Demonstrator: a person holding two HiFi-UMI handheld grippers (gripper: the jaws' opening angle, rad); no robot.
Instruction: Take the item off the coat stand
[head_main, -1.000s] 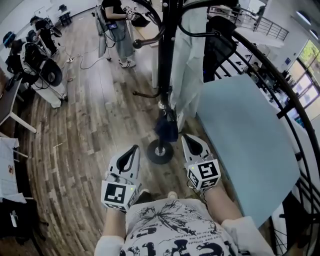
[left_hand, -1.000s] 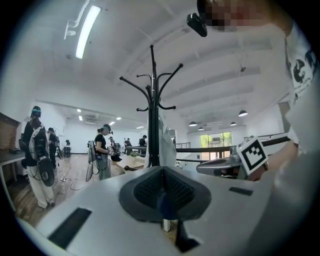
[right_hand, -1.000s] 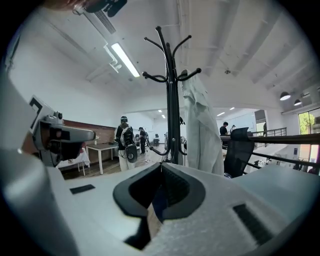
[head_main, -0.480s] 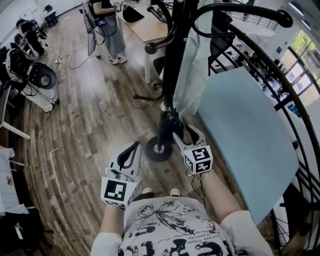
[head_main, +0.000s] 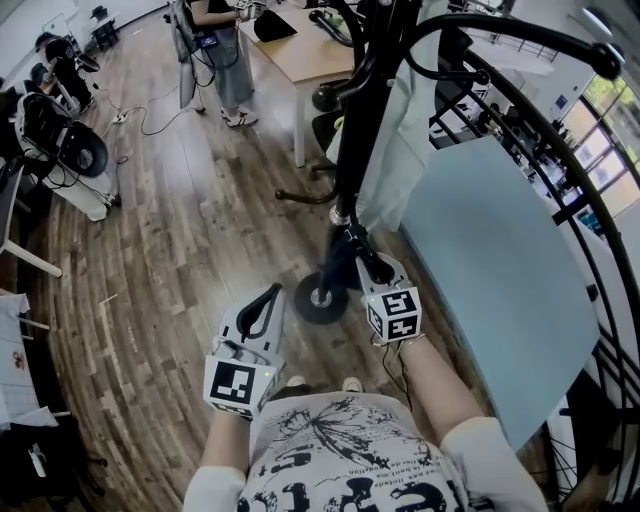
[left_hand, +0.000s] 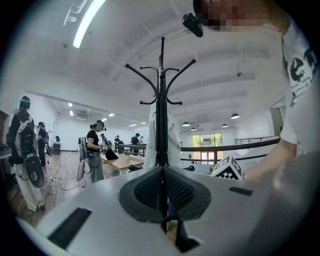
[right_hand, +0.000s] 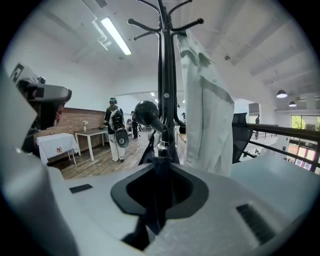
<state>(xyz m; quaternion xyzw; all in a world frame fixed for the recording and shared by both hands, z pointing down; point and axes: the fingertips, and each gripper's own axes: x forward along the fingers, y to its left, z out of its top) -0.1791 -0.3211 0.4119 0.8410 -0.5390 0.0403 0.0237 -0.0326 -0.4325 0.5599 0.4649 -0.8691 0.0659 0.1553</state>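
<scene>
A black coat stand (head_main: 350, 150) rises in front of me on a round base (head_main: 320, 298). A pale shirt (head_main: 395, 140) hangs from its upper hooks. A dark blue cloth item (head_main: 338, 268) hangs low against the pole. My right gripper (head_main: 365, 262) reaches up to that item, and its jaws are closing with the dark cloth (right_hand: 156, 200) pinched between them. In the right gripper view (right_hand: 159, 165) the pole (right_hand: 165, 75) and shirt (right_hand: 205, 110) stand just beyond. My left gripper (head_main: 268, 298) hangs lower left, shut and empty (left_hand: 161, 172), pointing at the stand (left_hand: 161, 100).
A pale blue panel (head_main: 490, 270) and a curved black railing (head_main: 560, 170) close off the right side. A wooden table (head_main: 300, 50) and a standing person (head_main: 215, 50) are behind the stand. Equipment (head_main: 60, 130) lines the left over wooden floor.
My right gripper moved forward and up to the dark blue item, spread its jaws, then brought them in on the cloth. The left gripper has hardly moved.
</scene>
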